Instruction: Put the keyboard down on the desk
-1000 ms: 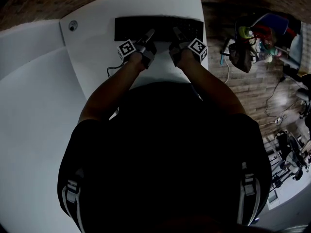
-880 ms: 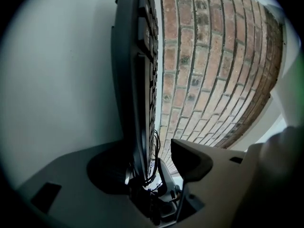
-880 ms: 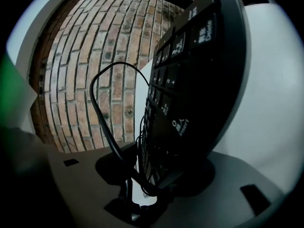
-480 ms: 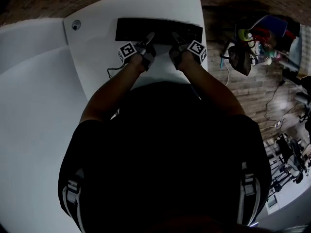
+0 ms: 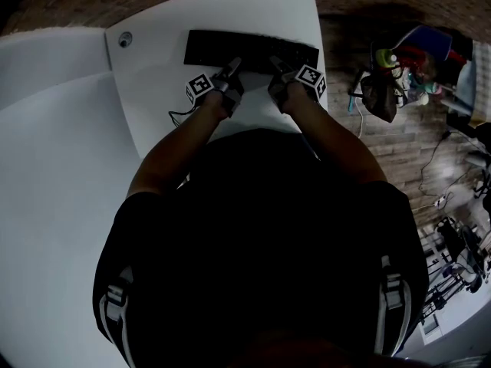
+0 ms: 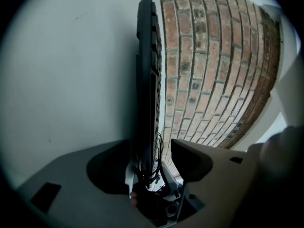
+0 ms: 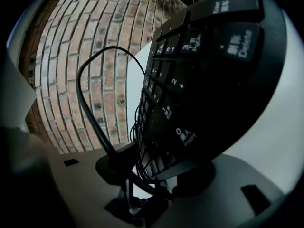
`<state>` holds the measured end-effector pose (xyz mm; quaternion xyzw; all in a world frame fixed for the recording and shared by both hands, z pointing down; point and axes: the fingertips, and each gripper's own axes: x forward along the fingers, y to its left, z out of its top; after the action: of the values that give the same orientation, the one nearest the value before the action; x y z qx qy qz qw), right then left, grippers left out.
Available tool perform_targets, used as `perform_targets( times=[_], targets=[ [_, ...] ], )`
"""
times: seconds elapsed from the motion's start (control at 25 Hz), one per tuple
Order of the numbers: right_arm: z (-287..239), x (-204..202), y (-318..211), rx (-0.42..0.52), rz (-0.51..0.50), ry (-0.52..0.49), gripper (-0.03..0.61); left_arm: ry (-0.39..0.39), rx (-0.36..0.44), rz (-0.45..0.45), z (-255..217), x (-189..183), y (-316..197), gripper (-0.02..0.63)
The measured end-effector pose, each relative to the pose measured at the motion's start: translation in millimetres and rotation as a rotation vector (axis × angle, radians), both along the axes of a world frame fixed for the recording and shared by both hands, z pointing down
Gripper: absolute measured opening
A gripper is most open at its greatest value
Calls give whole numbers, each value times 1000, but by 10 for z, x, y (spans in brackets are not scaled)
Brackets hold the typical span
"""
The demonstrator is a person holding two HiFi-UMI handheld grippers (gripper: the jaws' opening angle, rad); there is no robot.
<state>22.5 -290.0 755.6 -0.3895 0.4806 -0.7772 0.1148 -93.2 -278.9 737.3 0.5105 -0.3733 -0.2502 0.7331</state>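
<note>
A black keyboard (image 5: 230, 48) lies crosswise over the far part of the white desk (image 5: 153, 90). My left gripper (image 5: 234, 64) and right gripper (image 5: 278, 64) both hold it by its near long edge. In the left gripper view the keyboard (image 6: 146, 80) stands edge-on between the jaws of the left gripper (image 6: 149, 167), its underside facing the desk. In the right gripper view the number-pad end of the keyboard (image 7: 209, 70) is pinched by the right gripper (image 7: 156, 170), and its black cable (image 7: 88, 103) loops out to the left. Whether the keyboard touches the desk I cannot tell.
A round cable hole (image 5: 125, 41) sits at the desk's far left corner. A dark cable (image 5: 178, 113) trails near the left arm. Another white desk (image 5: 54, 167) adjoins on the left. Bags and clutter (image 5: 399, 67) lie on the wooden floor to the right, beyond the desk's edge.
The keyboard has turned a little, so its right end now sits lower in the view. Both grippers have moved slightly with it and stay at its near edge.
</note>
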Motion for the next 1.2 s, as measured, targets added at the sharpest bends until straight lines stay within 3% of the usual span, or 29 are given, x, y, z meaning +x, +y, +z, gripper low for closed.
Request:
perform_targets(
  times=[0.64, 1.0, 1.2],
  targets=[
    [-75, -4, 481, -53, -43, -7, 247, 0, -2, -32, -162, -164, 386, 278],
    [-61, -18, 662, -119, -92, -3, 255, 4, 19, -12, -241, -216, 524, 278],
    [-19, 27, 763, -120, -136, 47, 258, 5, 28, 12, -257, -190, 598, 278]
  ],
)
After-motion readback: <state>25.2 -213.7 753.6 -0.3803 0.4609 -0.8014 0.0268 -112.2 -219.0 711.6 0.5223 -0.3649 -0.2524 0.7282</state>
